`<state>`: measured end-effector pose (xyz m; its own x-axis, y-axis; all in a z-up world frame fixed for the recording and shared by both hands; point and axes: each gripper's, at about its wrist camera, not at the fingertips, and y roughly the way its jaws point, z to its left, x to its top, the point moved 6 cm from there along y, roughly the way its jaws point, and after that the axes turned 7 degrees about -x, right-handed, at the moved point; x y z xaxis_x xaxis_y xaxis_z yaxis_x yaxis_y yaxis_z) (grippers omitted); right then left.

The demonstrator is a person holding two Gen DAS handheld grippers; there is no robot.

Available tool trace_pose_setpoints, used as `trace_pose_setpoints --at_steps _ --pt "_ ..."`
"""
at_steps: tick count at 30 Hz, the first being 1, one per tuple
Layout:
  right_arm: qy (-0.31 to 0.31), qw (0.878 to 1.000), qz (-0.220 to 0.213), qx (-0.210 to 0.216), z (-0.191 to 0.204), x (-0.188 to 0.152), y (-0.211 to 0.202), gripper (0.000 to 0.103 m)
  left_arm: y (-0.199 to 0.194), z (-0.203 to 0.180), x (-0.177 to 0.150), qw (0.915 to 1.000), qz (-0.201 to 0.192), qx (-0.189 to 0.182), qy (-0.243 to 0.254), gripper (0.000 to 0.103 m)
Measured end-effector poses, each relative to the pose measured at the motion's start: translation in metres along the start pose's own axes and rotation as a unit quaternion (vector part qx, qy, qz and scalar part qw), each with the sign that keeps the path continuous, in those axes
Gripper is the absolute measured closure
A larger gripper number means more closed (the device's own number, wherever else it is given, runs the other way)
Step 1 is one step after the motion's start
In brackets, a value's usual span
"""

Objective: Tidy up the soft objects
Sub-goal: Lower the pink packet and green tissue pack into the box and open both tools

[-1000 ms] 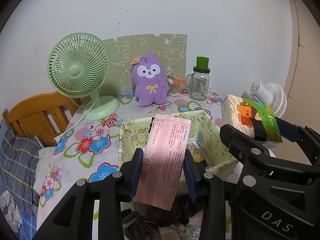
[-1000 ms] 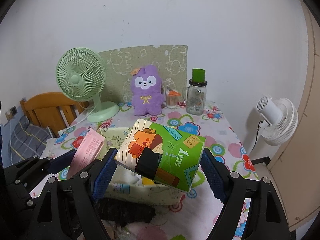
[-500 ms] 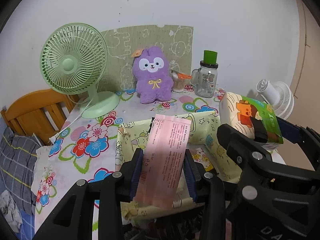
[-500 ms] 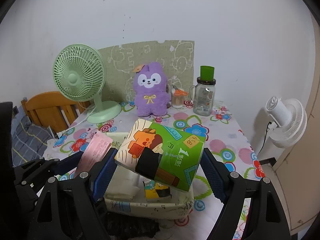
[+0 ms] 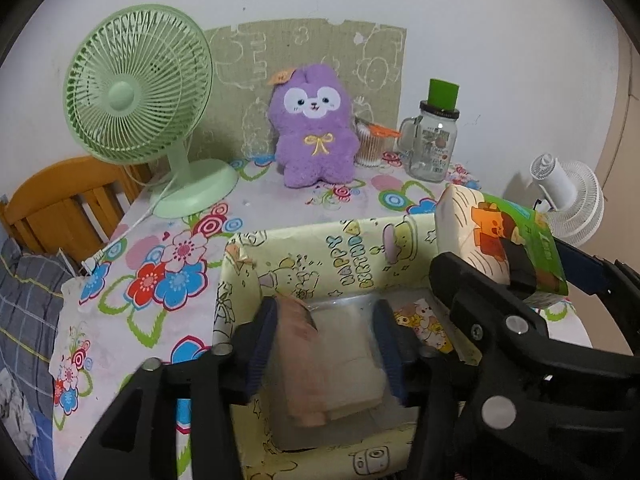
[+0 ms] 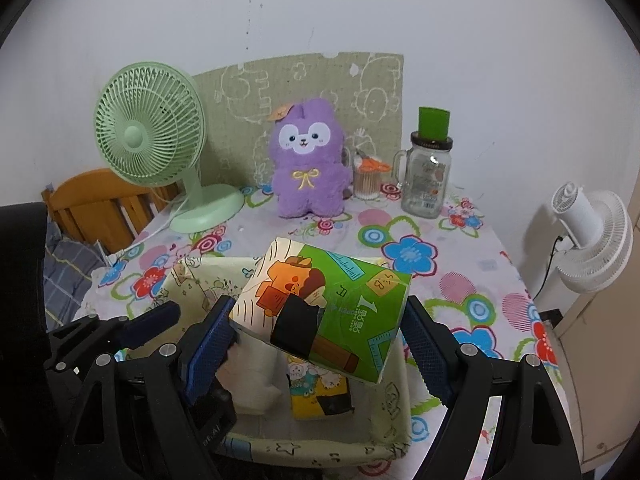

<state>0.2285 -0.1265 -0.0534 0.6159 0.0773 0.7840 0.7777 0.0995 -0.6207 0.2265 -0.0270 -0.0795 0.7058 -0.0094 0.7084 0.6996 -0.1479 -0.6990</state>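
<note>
Flower-printed cloth covers the table against a white wall, where a green desk fan, a purple plush toy and a glass jar with a green lid stand in a row at the back. Near the front edge sits the pale yellow cartoon-print storage box, and I have both claws over it. My left gripper points down into the box with its jaws opening; the pink tissue pack, blurred in the left wrist view, lies between the blue pads on top of a clear-wrapped white pack, leaning toward the left pad, and I cannot tell whether it touches that pad. My right gripper is clamped wide on the green tissue pack, holding it tilted above the box's open top, above a small yellow cartoon pack on the box floor. A white fan stands off the table's right side.
</note>
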Motion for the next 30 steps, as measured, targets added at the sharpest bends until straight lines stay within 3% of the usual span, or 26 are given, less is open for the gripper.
trace_pose_setpoints --at_steps 15,19,30 --pt "-0.011 0.999 0.036 0.019 0.014 -0.008 0.025 0.015 0.001 0.001 -0.007 0.9998 0.014 0.004 0.012 0.026" --pt "-0.012 0.999 0.034 0.020 0.015 -0.009 0.021 0.007 -0.003 -0.001 -0.008 0.9998 0.011 0.003 0.014 0.023" --pt "-0.010 0.999 0.028 0.016 0.014 -0.016 0.001 0.007 -0.022 -0.005 -0.016 0.9998 0.001 0.002 0.018 0.015"
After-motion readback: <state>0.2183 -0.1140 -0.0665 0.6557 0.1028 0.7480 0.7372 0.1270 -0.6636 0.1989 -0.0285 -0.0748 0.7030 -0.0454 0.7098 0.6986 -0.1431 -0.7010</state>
